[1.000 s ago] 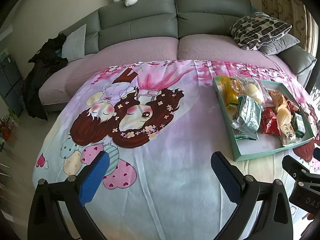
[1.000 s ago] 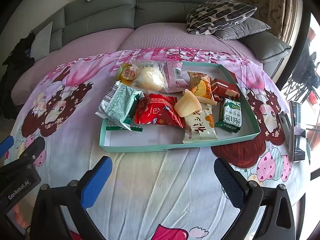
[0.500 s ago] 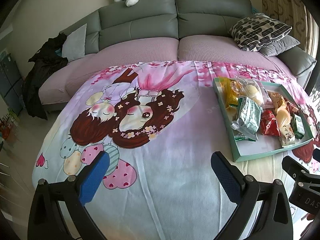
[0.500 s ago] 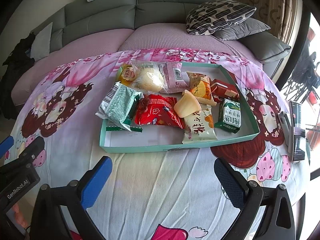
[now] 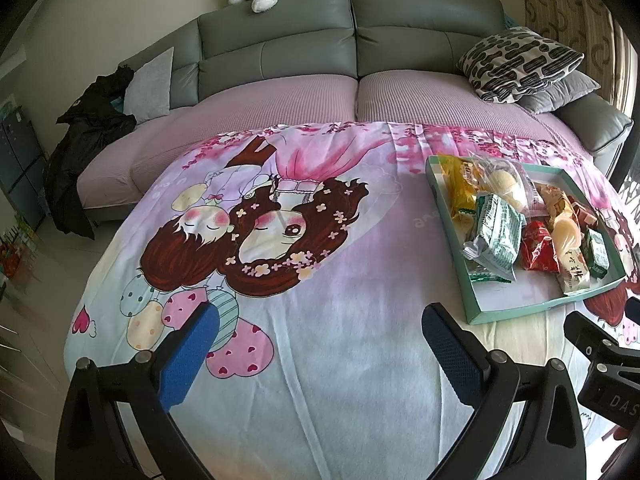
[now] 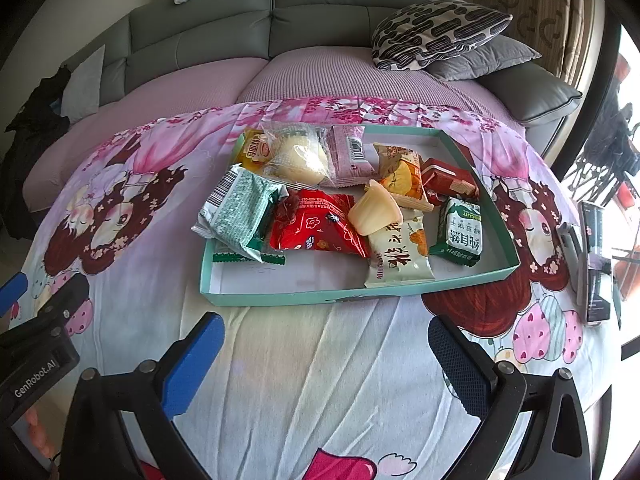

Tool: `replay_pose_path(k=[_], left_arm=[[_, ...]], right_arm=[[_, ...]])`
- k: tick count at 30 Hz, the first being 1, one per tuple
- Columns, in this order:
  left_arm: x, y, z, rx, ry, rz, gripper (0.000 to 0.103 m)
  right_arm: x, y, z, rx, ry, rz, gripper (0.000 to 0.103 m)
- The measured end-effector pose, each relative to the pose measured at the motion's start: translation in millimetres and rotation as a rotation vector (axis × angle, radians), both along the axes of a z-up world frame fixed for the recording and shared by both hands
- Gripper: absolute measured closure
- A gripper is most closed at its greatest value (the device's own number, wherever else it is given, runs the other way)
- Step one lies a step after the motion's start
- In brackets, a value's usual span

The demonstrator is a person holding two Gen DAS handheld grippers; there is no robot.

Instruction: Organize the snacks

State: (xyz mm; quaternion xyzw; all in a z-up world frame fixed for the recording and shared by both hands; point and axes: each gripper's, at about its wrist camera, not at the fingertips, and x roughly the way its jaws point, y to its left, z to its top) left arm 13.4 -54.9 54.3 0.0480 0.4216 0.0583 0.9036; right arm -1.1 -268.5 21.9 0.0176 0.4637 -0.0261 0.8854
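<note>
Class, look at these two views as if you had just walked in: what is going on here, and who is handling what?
A person holds two grippers above a cartoon-print cloth, set to sort snacks. Both the left gripper and the right gripper are open and hold nothing. The snack packets, among them a red packet and a green-and-white packet, lie heaped in a teal tray ahead of the right gripper. Nothing has been picked up yet.
</note>
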Motion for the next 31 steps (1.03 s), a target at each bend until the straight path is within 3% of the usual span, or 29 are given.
replay_pose_path(k=[31], left_arm=[[-2.7, 2.0, 3.1, 0.01, -0.015, 0.014, 0.002]], right_arm=[[-0.7, -0.3, 0.5, 0.001, 0.0, -0.002, 0.0]])
